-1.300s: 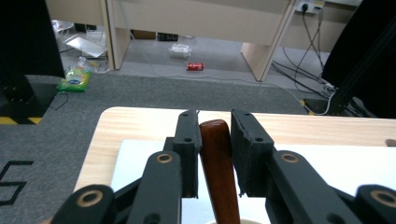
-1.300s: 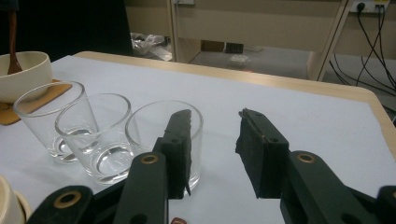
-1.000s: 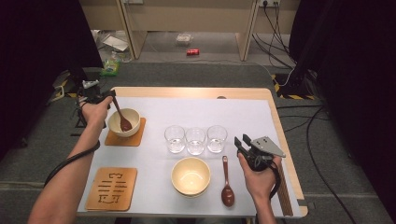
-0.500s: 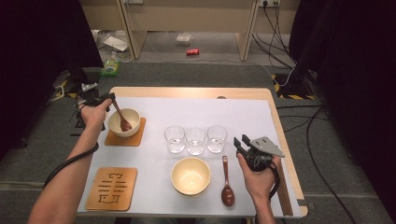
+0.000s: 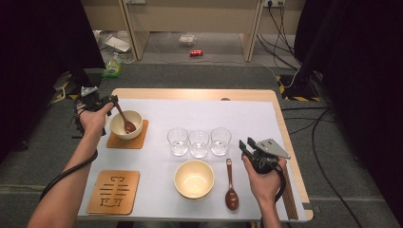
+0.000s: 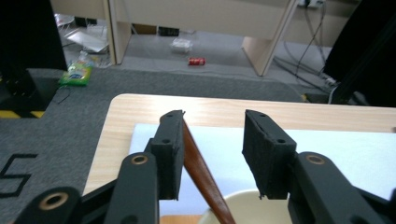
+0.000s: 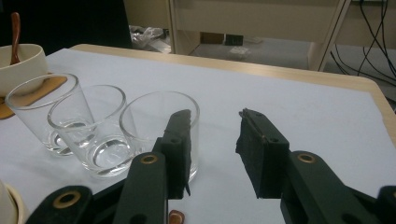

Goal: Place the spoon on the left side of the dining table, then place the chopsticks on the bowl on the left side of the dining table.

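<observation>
At lower right, the right gripper is held half open and empty beside the second spoon. At upper left, the left gripper has just been opening; its jaws are parted, the wooden spoon leaning against one pad, its bowl resting in the cream bowl. The jaws should be drawn straight back, lest the handle be dragged.

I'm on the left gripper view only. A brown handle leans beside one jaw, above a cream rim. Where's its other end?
Observer: The left gripper has just been opening its jaws with the handle between them. The spoon has its head down in the bowl.
Operator: What's under the bowl?
Observer: A wooden coaster, at the table's left edge.
Operator: And the other hand?
Observer: The right gripper is open, to the right of a second spoon.
</observation>
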`<state>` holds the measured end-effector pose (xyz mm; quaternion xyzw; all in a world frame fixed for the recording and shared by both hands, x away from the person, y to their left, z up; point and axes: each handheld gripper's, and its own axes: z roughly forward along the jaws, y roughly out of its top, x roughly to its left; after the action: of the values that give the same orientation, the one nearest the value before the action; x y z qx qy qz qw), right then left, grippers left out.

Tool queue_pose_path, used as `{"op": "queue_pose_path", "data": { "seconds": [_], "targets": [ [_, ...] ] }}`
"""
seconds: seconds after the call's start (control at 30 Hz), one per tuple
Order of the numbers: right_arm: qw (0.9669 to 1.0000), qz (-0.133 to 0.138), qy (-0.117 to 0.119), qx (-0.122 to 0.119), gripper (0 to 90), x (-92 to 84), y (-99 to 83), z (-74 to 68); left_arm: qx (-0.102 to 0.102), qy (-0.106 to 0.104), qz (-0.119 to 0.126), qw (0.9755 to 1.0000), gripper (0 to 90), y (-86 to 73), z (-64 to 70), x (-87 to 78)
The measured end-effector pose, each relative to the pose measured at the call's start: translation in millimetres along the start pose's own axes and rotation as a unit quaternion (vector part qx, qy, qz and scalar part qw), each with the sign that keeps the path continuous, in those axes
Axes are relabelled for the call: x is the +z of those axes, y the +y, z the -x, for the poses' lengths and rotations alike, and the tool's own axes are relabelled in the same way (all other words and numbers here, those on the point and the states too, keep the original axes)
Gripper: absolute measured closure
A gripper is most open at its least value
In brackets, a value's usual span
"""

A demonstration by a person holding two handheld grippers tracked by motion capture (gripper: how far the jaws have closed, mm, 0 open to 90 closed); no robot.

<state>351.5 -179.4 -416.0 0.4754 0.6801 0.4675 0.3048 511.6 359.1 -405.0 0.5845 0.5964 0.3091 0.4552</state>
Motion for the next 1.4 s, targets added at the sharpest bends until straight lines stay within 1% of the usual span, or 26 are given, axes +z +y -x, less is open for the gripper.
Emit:
{"op": "queue_pose_path", "data": {
  "seconds": [0.1,0.2,0.27,0.37,0.47,0.53,0.63,0.73,0.8,0.93,1.0,1.03,1.1,1.2,1.27,1.33,1.4],
  "targets": [
    [1.0000,-0.006,0.000,0.004,63.4,0.3,0.2,1.6,0.005,-0.021,0.005,0.9998,55.4,-1.0,5.2,-11.8],
    [0.9999,-0.011,-0.002,0.011,62.4,0.2,1.3,3.5,0.019,-0.046,0.009,0.9987,51.0,-5.9,13.9,-25.9],
    [0.9998,-0.017,-0.004,0.011,61.5,0.2,2.4,5.9,0.027,-0.055,0.012,0.9981,48.0,-10.1,18.6,-33.9],
    [0.9995,-0.025,-0.009,0.014,60.5,0.7,3.5,9.3,0.031,-0.068,0.023,0.9969,44.5,-18.2,25.3,-47.8],
    [0.9991,-0.038,-0.013,0.016,60.2,0.1,5.0,12.5,0.038,-0.076,0.034,0.9958,42.2,-27.8,31.0,-62.0],
    [0.9988,-0.044,-0.014,0.017,60.0,0.0,5.9,14.7,0.040,-0.079,0.038,0.9953,41.3,-33.2,33.4,-68.7],
    [0.9983,-0.052,-0.018,0.020,59.8,-0.9,6.3,18.0,0.037,-0.080,0.043,0.9952,40.9,-42.0,35.7,-78.8],
    [0.9975,-0.063,-0.020,0.027,59.5,-1.7,6.5,20.2,0.045,-0.075,0.042,0.9953,40.4,-49.0,36.3,-85.6],
    [0.9973,-0.066,-0.020,0.025,59.5,-1.3,6.9,22.3,0.055,-0.069,0.037,0.9954,40.4,-52.4,36.8,-88.1],
    [0.9964,-0.075,-0.024,0.032,59.5,-0.8,8.5,26.1,0.061,-0.071,0.035,0.9950,40.5,-53.5,37.1,-91.1],
    [0.9957,-0.081,-0.024,0.037,59.6,-0.2,9.2,27.7,0.059,-0.074,0.034,0.9949,40.5,-54.2,38.1,-91.5],
    [0.9952,-0.086,-0.025,0.038,59.7,-0.1,9.5,28.8,0.062,-0.073,0.033,0.9949,40.5,-54.6,38.8,-91.8],
    [0.9946,-0.092,-0.026,0.040,59.8,0.2,9.8,30.6,0.062,-0.074,0.033,0.9948,40.5,-55.4,40.3,-91.9],
    [0.9930,-0.106,-0.029,0.043,60.5,0.1,10.6,34.4,0.076,-0.071,0.034,0.9941,40.5,-55.6,43.2,-93.3],
    [0.9906,-0.123,-0.031,0.051,61.5,-0.3,11.3,38.4,0.075,-0.075,0.033,0.9938,40.6,-55.1,43.7,-94.5],
    [0.9887,-0.136,-0.034,0.054,62.2,-0.3,11.8,42.7,0.077,-0.072,0.034,0.9938,40.8,-54.8,43.2,-95.7],
    [0.9854,-0.155,-0.038,0.060,63.0,0.3,11.9,47.8,0.074,-0.073,0.033,0.9941,40.8,-55.3,42.0,-96.0]
  ]
}}
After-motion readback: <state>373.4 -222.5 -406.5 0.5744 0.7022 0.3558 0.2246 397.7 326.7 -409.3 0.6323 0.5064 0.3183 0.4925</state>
